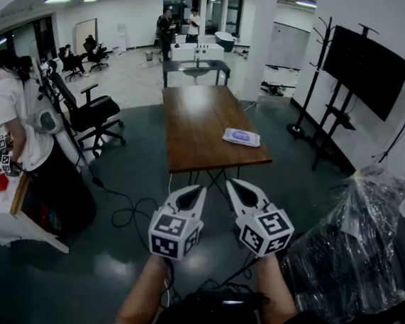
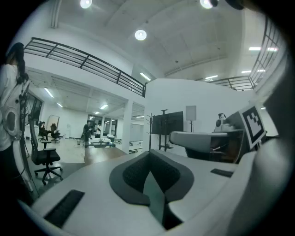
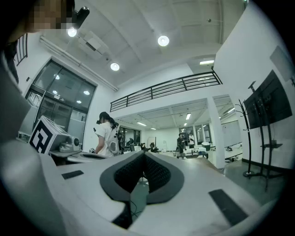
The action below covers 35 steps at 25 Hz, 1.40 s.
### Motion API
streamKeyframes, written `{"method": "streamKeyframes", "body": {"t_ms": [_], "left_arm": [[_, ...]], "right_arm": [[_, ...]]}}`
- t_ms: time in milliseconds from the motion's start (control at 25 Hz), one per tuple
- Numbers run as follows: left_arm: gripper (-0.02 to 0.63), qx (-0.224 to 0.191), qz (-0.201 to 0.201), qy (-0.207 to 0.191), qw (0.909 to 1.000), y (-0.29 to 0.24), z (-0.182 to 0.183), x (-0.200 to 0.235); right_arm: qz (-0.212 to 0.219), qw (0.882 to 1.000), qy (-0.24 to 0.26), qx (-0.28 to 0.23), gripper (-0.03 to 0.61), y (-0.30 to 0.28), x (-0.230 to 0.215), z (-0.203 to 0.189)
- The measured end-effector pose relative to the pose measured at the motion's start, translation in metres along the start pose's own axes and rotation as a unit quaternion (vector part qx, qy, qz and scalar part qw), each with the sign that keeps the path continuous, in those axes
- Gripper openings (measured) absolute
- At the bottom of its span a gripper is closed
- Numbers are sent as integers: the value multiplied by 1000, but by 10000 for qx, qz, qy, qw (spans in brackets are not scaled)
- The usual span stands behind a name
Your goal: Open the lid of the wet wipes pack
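Observation:
The wet wipes pack (image 1: 241, 137), white with a purple label, lies flat near the right edge of a long brown table (image 1: 199, 122), its lid down. Both grippers are held level over the dark floor, short of the table's near end and well away from the pack. My left gripper (image 1: 192, 192) has its jaws together with nothing between them, as the left gripper view (image 2: 150, 159) also shows. My right gripper (image 1: 237, 185) beside it is shut and empty too, and the right gripper view (image 3: 144, 158) shows its grey pads meeting. The pack appears in neither gripper view.
A person (image 1: 14, 112) stands at a white bench on the left, beside a black office chair (image 1: 92, 115). Cables (image 1: 132, 211) trail over the floor near the table legs. A plastic-wrapped bundle (image 1: 360, 242) sits at the right, with a screen on a stand (image 1: 366, 71) behind it.

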State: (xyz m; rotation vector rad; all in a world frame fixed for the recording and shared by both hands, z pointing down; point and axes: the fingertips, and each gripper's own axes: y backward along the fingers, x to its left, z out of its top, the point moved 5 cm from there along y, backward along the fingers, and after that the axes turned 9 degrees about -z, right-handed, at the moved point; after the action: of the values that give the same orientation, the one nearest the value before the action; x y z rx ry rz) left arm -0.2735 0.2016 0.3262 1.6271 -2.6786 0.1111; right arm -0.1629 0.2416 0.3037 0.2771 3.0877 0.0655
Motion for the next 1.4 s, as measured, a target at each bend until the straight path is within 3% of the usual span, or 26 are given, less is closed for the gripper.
{"method": "streamKeyframes", "body": {"t_ms": [600,880,1160,1400], "left_arm": [[6,22,-148,-63,9999,-13,0,10],[6,118,-341,-96,9993,-24,-7,25],[6,249,-554,-130,9981,-75,-14,40],[6,339,-531,-105,9980,-140,-18,61]], "right_arm": [[-90,9998,-36,-163,11,-12,-6,2],[-334,9994,9,-92,11,-24,-10,-6],[-608,9981,8,-10,11,-48,-52,-13],[-576,9983,23,-46,11,-83,-107,-17]]}}
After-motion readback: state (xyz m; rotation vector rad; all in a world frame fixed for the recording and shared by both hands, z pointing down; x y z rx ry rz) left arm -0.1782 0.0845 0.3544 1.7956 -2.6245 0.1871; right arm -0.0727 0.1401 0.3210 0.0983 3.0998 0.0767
